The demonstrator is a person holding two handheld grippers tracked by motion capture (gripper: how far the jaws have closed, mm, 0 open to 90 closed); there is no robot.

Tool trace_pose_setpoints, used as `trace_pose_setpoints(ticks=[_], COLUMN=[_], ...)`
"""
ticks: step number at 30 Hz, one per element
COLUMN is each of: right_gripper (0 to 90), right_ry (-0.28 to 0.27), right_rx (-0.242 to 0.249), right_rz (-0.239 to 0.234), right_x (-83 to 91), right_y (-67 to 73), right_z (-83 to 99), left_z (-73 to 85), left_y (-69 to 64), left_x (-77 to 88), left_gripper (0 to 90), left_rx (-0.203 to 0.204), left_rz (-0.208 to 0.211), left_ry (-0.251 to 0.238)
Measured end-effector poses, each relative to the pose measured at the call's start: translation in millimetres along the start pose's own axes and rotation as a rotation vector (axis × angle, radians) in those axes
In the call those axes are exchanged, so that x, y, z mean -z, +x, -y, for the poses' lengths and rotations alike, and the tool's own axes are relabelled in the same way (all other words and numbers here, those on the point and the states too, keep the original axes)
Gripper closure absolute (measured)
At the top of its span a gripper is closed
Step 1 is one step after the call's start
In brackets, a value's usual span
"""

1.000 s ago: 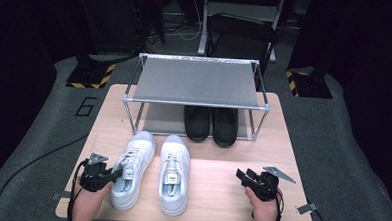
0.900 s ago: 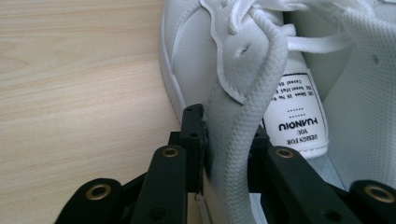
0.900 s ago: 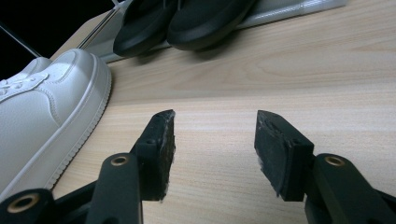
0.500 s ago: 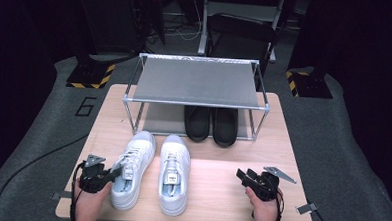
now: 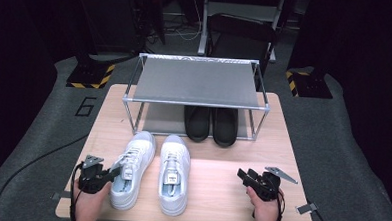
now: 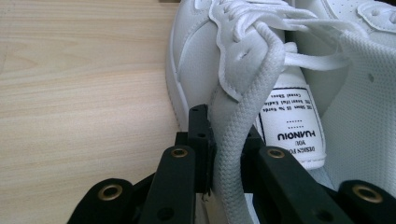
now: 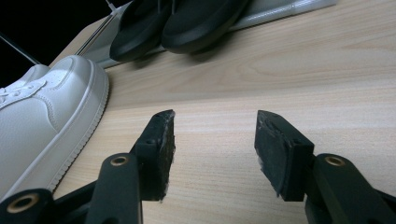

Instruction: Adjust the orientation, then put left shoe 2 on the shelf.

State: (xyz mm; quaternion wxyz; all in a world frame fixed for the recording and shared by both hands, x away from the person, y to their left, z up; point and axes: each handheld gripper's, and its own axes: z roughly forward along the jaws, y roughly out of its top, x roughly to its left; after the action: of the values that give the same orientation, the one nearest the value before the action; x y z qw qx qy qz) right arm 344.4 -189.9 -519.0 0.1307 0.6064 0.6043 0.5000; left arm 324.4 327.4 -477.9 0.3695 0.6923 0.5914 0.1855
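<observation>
Left gripper clenched on the collar edge of the left white sneaker, jaws having just been closing, the padded rim pinched between the black pads as seen in the left gripper view. Sneaker flat on the wooden table, in front of the metal shoe rack and toward its left end, just beside the second white sneaker. Right gripper released, jaws apart over bare wood with nothing between them, well apart from the sneakers, in front of the rack's right end. Pair of black shoes on the rack's lower shelf.
</observation>
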Motion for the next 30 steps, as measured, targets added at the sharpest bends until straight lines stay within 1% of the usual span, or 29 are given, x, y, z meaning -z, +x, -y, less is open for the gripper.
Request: trace_pose_setpoints(ticks=[2, 3, 4, 5, 6, 7, 11, 12, 14, 15, 16, 17, 18, 19, 23, 25, 26, 28, 29, 30], right_gripper=[47.4, 47.4, 47.4, 47.4, 47.3, 47.3, 47.0, 46.9, 46.7, 46.6, 46.4, 46.3, 46.3, 46.3, 45.8, 45.5, 45.4, 45.3, 45.3, 45.3], right_ry=[-0.002, -0.002, -0.002, -0.003, -0.004, -0.002, 0.0, 0.001, 0.003, 0.003, 0.003, 0.002, -0.002, -0.007, -0.011, -0.008, -0.004, 0.007, 0.002, 0.007], right_rx=[-0.006, -0.006, -0.006, -0.006, -0.007, -0.006, -0.009, -0.011, -0.013, -0.014, -0.015, -0.021, -0.016, -0.014, -0.004, -0.002, -0.001, -0.01, 0.002, 0.0], right_rz=[0.0, 0.0, 0.0, 0.0, 0.0, 0.001, 0.001, 0.002, 0.001, 0.001, 0.001, 0.002, 0.0, -0.003, -0.009, -0.008, -0.007, -0.003, -0.009, -0.007], right_x=[0.2, 0.3, 0.3, 0.2, 0.2, 0.4, 1.3, 1.3, 1.6, 1.8, 2.0, 2.5, 2.4, 2.1, 2.5, 2.4, 2.5, 2.8, 2.1, 2.1], right_y=[0.1, 0.1, 0.0, 0.0, -0.1, -0.1, -0.3, -0.4, -0.4, -0.3, -0.3, 0.0, -0.5, -1.0, -1.3, -1.6, -1.6, -0.4, -0.7, 0.1], right_z=[0.1, 0.1, 0.1, 0.0, 0.0, 0.0, -0.5, -0.5, -0.6, -0.7, -0.9, -1.0, -1.0, -0.9, -1.4, -1.3, -1.4, -1.2, -1.1, -1.0], left_z=[-0.9, -0.8, -1.5, -1.8, -2.9, -3.4, -6.8, -8.4, -11.2, -12.2, -14.1, -15.7, -17.8, -19.1, -24.2, -27.1, -27.8, -29.9, -30.7, -32.2], left_y=[0.8, 0.6, 1.1, 1.2, 2.0, 2.1, 2.0, 1.9, 1.4, 0.9, 0.1, -0.4, -0.9, -1.2, -3.0, -3.3, -3.7, -4.0, -4.4, -4.0], left_x=[1.9, 2.0, 3.8, 4.4, 6.4, 6.9, 11.3, 13.4, 16.0, 16.2, 17.9, 18.8, 20.5, 22.2, 26.8, 29.9, 30.5, 33.2, 33.4, 35.7], left_gripper=[81.7, 81.8, 81.8, 81.8, 81.8, 81.7, 81.6, 81.5, 81.5, 81.5, 81.5, 81.4, 81.4, 81.4, 81.4, 81.4, 81.3, 81.3, 81.3, 81.3], left_rx=[-0.006, -0.003, -0.002, 0.001, -0.005, 0.001, 0.003, 0.003, -0.001, 0.002, 0.008, 0.007, 0.002, 0.0, -0.008, -0.011, -0.011, -0.014, -0.017, -0.021], left_rz=[0.0, -0.004, -0.002, -0.002, 0.002, 0.006, 0.014, 0.021, 0.026, 0.024, 0.029, 0.027, 0.029, 0.034, 0.04, 0.05, 0.05, 0.054, 0.049, 0.056], left_ry=[0.004, -0.007, -0.001, -0.013, -0.002, -0.011, -0.026, -0.015, -0.021, -0.034, -0.035, -0.041, -0.043, -0.034, -0.055, -0.048, -0.055, -0.053, -0.069, -0.052])
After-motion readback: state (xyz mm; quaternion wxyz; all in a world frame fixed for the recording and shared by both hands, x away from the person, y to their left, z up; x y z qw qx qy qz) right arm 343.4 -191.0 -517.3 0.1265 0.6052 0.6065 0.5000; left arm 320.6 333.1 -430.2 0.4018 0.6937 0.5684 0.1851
